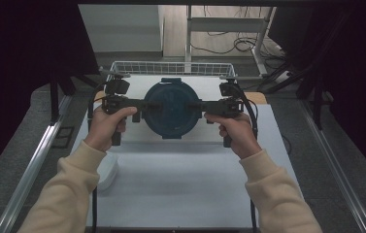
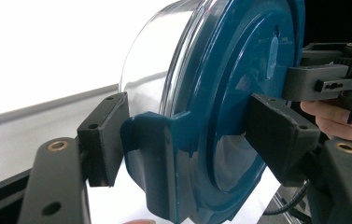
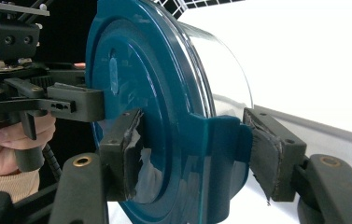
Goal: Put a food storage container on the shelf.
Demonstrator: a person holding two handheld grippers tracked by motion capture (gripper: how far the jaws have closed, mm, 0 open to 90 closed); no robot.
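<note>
Mid two-handed carry: left gripper (image 1: pixel 141 104) and right gripper (image 1: pixel 197 106) each clamped on opposite latch tabs of lidded container (image 1: pixel 172 108), apparently clear of counter (image 1: pixel 180 189). Next: level, synced travel, then set down before loosening either grip.

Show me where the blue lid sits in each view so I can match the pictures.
High view: blue lid at centre, between the left gripper and right gripper.
Left gripper view: lid right of centre, on edge.
Right gripper view: lid left of centre.
Shared landmark: the lid's side clip.
</note>
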